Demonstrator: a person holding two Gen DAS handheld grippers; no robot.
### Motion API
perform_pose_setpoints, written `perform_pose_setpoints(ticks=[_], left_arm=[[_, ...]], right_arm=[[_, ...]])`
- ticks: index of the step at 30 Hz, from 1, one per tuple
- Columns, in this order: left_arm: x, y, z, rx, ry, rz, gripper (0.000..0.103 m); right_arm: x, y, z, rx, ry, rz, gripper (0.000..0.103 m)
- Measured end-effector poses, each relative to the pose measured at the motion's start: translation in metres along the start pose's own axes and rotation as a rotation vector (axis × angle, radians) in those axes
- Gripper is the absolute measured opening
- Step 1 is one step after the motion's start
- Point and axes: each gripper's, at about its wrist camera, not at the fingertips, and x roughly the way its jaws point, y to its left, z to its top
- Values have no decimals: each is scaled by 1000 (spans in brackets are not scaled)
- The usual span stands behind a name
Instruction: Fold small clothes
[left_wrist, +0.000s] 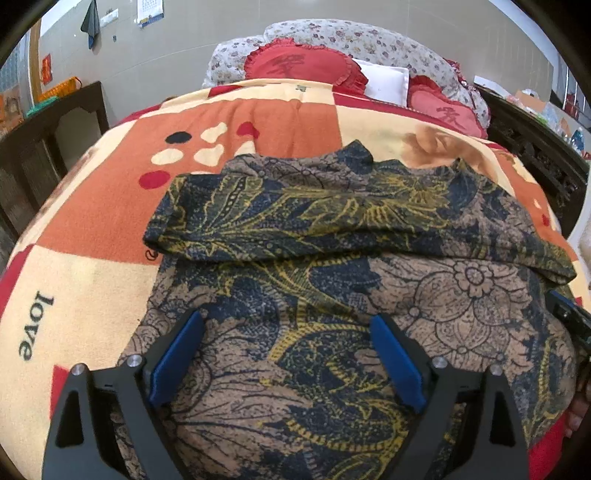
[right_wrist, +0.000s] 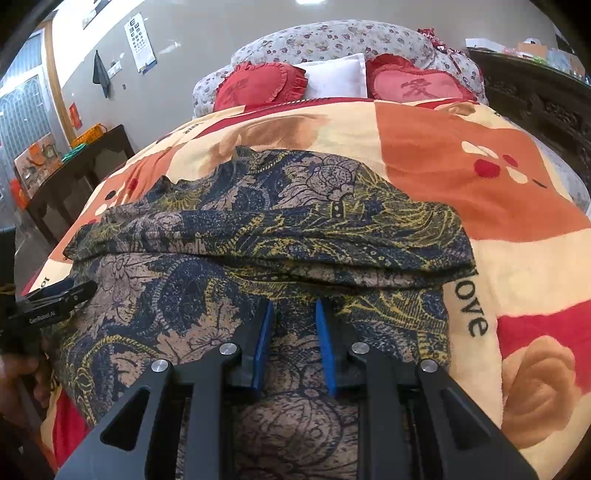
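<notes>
A dark blue, tan and yellow floral garment lies on the bed blanket, with its far part folded toward me into a thick band across the middle. My left gripper hovers over the garment's near part with its blue pads wide apart and nothing between them. My right gripper is over the near part too, just below the folded edge; its blue pads stand a narrow gap apart with nothing held. The left gripper shows at the left edge of the right wrist view.
The garment rests on an orange, cream and red blanket printed with "love". Red heart pillows and a white pillow lie at the bed's head. A dark wooden table stands left; a dark carved frame stands right.
</notes>
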Motion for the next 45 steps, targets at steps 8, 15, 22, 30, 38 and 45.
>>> perform_pose_setpoints(ticks=[8,15,22,30,38,45], left_arm=[[16,0,40,42,254,-46,97],[44,-11,99,49,211,-24,95],[32,32,150,-139,58,1,90],[28,-7,119,-18,32,-110,90],[84,-23,112,29,91,-14,103],[90,-27,108,53,87,1,103]], right_arm=[[9,-4,33,110,177,-37,26],[39,-7,77,104,174,-91,27],[38,-38,124,173,79,-87,27],[17,-34,107,99,7,-85,27],[82,-27,111,111,95,-96,27],[83,-8,102,-7,57,-129,46]])
